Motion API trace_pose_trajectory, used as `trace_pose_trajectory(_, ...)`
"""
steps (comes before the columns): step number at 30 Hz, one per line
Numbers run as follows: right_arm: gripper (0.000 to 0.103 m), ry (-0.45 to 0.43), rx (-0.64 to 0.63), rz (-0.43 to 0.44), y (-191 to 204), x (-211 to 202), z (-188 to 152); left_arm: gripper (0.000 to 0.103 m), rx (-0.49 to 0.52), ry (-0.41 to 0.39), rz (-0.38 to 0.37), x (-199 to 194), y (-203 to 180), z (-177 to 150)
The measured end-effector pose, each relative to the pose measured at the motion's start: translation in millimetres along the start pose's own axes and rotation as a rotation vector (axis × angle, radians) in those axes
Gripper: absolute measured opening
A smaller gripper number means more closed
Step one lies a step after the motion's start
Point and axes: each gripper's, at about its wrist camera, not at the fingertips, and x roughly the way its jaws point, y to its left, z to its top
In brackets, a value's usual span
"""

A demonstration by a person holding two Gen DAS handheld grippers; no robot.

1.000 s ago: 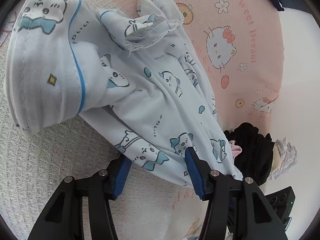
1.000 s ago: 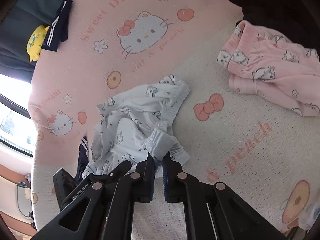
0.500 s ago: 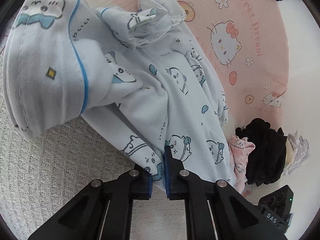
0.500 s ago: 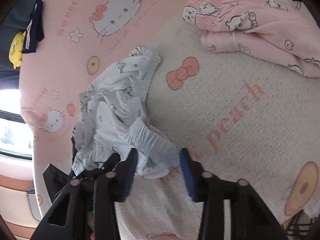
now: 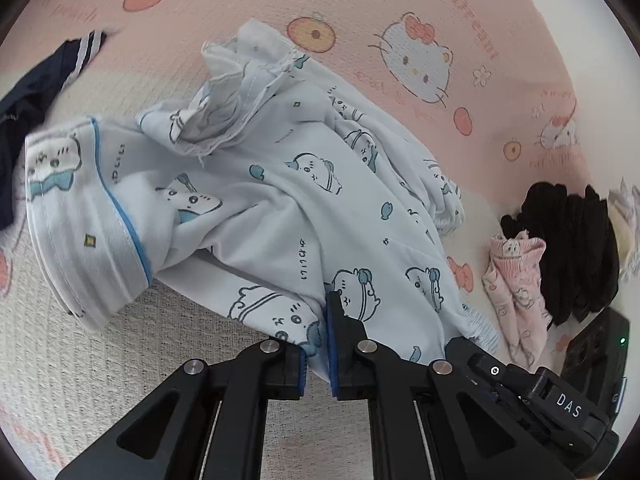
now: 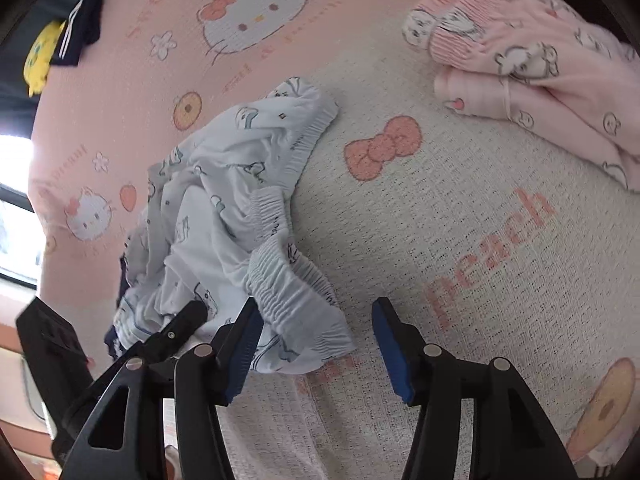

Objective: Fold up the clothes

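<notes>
My left claw [image 5: 316, 354] clamped on near hem of blue pyjamas [image 5: 304, 184], crumpled on bed [image 6: 460, 240]. Right claw [image 6: 316, 344] apart over waistband. Pink pyjamas [image 6: 532, 68] far right, bunched. Folding unfinished.

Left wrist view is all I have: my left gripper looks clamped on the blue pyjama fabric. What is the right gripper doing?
Observer: The right gripper is open, its jaws spread wide, with nothing pinched.
Operator: Is it near the pyjamas at all?
Observer: Yes. The elastic waistband of the light blue pyjamas lies between its fingers, close against the left one.
Operator: Anything else over on that side?
Observer: A pink pyjama piece lies on the blanket beyond the gripper, apart from the blue one.
Operator: And my left?
Observer: The left gripper is shut on a fold of the blue fabric, as you see it.
</notes>
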Motion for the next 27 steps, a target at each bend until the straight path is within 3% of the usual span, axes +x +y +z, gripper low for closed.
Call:
trace_pose_trajectory(5, 0.055, -0.01, -0.117, -0.078, 19.1, 5.5, -5.9, 0.006, 0.069, 0.021, 0.039, 5.3, -4.8, -1.3)
trace_pose_trajectory(6, 0.051, -0.013, -0.144, -0.098, 22.6, 6.5, -7.3, 0.006, 0.085, 0.024, 0.048, 6.0, -5.6, -1.7)
trace_pose_trajectory(7, 0.033, -0.016, -0.178, -0.119, 26.7, 7.6, -9.4, 0.006, 0.103, 0.023, 0.056, 6.0, -7.2, -1.9)
trace_pose_trajectory(8, 0.026, -0.007, -0.211, -0.14, 30.0, 10.1, -11.0, 0.006, 0.122, 0.021, 0.064, 6.0, -9.1, -2.1)
trace_pose_trajectory(10, 0.023, 0.003, -0.25, -0.15, 34.2, 10.2, -14.9, 0.006, 0.15, 0.024, 0.065, 6.0, -12.8, -1.7)
trace_pose_trajectory(21, 0.02, -0.009, -0.24, -0.134, 40.3, -12.2, -9.3, 0.005, 0.168, 0.034, -0.026, -5.4, -21.3, 2.5)
trace_pose_trajectory(27, 0.02, 0.006, -0.175, -0.159, 21.2, -15.1, 1.7, 0.005, 0.231, 0.136, -0.111, 6.9, -40.3, -13.3)
